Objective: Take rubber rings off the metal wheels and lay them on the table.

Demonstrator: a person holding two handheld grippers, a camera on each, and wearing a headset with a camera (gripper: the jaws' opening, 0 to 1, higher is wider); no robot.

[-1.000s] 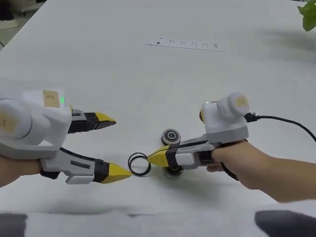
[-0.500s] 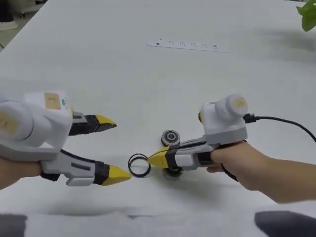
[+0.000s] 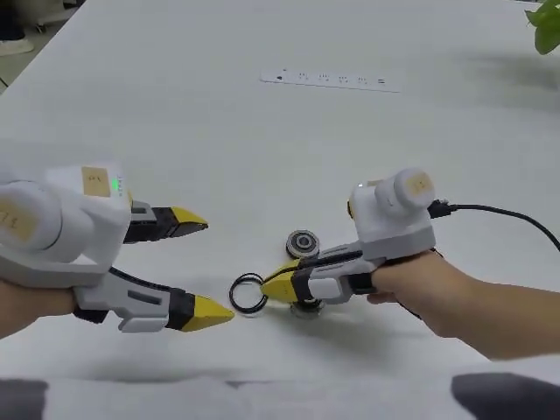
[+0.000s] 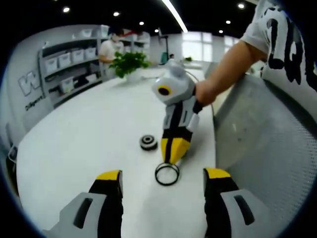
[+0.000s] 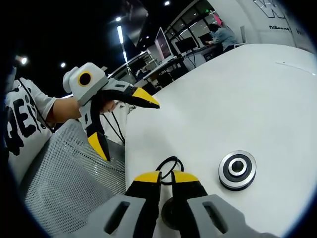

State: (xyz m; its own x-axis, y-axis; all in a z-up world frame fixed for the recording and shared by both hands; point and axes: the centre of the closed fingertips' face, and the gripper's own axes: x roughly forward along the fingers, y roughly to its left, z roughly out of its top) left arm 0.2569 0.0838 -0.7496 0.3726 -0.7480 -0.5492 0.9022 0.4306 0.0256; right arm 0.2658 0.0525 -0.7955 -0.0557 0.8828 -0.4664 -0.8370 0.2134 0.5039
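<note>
Laying the rubber ring (image 3: 248,293) flat just ahead of the closed right gripper (image 3: 269,284), pinch uncertain; widely spread left gripper (image 3: 214,269) opposite. Release low, clear of the metal wheel (image 3: 306,308) beneath the jaws and the second wheel (image 3: 302,243) beside.

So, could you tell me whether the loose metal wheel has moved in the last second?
No. In the head view the metal wheel lies where it did, at the same offset from the power strip.
</note>
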